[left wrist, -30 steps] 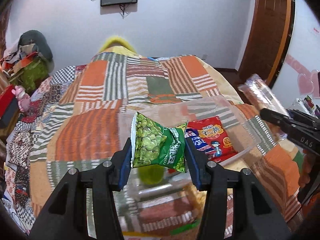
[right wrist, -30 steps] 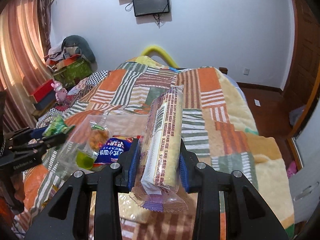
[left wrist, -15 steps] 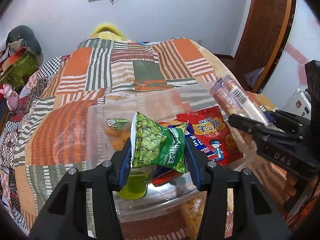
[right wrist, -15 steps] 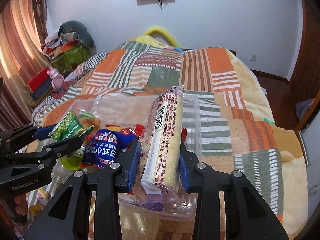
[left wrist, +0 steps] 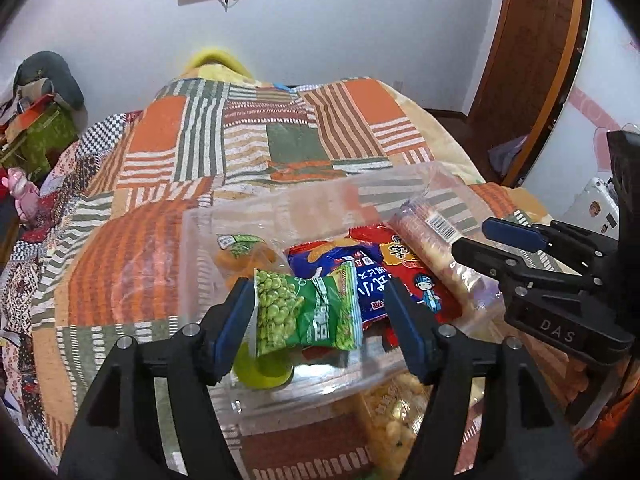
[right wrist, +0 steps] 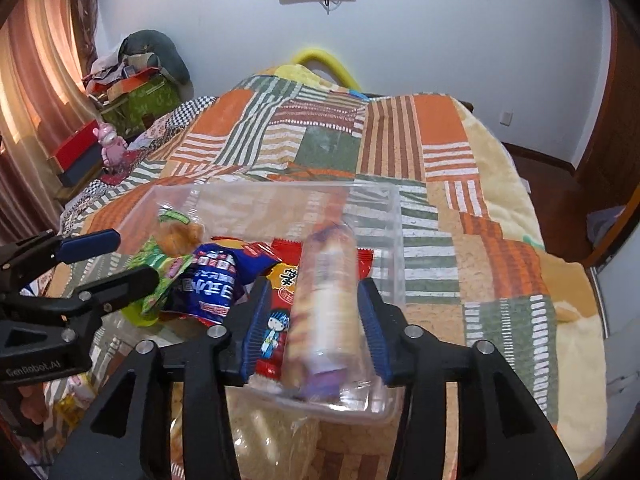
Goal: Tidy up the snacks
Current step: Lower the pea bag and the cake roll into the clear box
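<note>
Letting go of two snacks over the clear bin [left wrist: 208, 236] on the striped blanket [left wrist: 168, 152]

Left gripper [left wrist: 320, 308]: jaws opening, green pea bag [left wrist: 306, 314] in the gap, leaning on the left pad, clear of the right pad. Bag hanging just above the near left corner of the bin, over a yellow-green cup [left wrist: 260, 372], long side lying across from pad to pad

Right gripper [right wrist: 316, 320]: jaws opening too, with a gap on both sides of the long cracker roll [right wrist: 324, 300]. Roll blurry, so likely dropping. Long side pointing straight away from the gripper, along the right wall of the bin, partly on the red packet [right wrist: 280, 300]

Blue packet [right wrist: 212, 284] and small orange snack bag [right wrist: 176, 232] already lying in the bin between the two grippers

Both grippers tipped down toward the bin, side by side, left one nearer the pea bag, right one nearer the roll. Next, probably: opening wider, then lifting back up so no pad catches a wrapper

More snack bags waiting under the near edge of the bin [left wrist: 392, 412]
</note>
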